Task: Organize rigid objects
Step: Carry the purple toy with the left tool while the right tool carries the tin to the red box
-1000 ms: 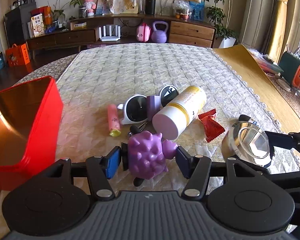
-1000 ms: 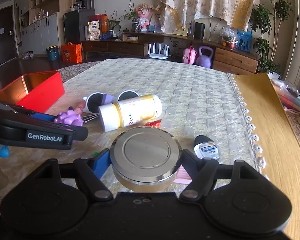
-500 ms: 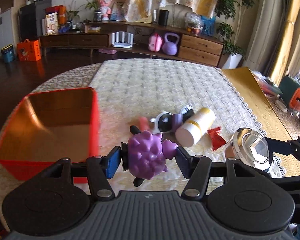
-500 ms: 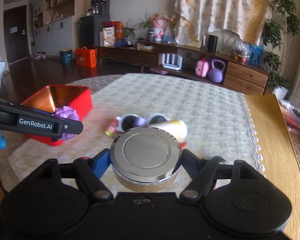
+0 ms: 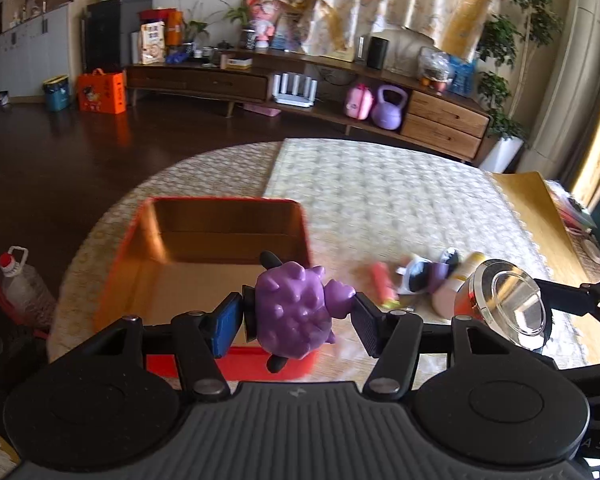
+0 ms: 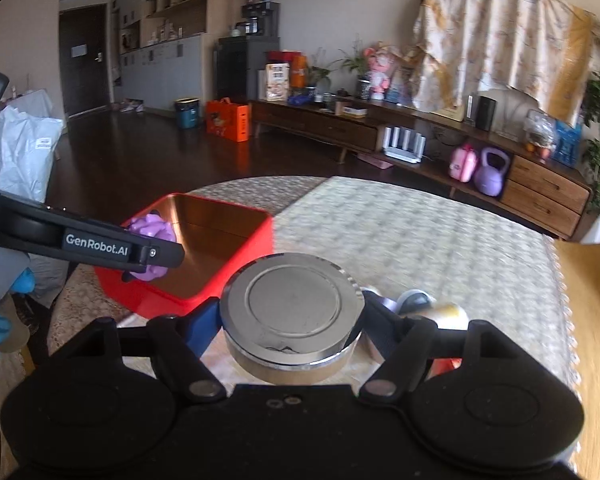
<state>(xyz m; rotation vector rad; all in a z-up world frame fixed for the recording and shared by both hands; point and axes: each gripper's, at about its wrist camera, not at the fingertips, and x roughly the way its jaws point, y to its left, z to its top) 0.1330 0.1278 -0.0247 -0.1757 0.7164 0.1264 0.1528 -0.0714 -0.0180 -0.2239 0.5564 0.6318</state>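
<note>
I am now holding the spiky purple plastic toy (image 5: 296, 316) in my left fingers above the red metal box (image 5: 120, 256), no longer over the tabletop clutter; my right fingers are gripping the round silver tin (image 6: 292, 312), ready to follow.

The open red rectangular tin box (image 5: 204, 248) sits on the quilted cream tablecloth (image 5: 400, 200). Above its near right corner hangs the spiky purple toy figure (image 5: 296, 312). Right of the box lie the small pink tube (image 5: 382, 282), then the white-framed sunglasses (image 5: 428, 272).

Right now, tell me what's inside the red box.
The red box shows only bare gold lining. The purple toy in the left tongs hides its near corner.
</note>
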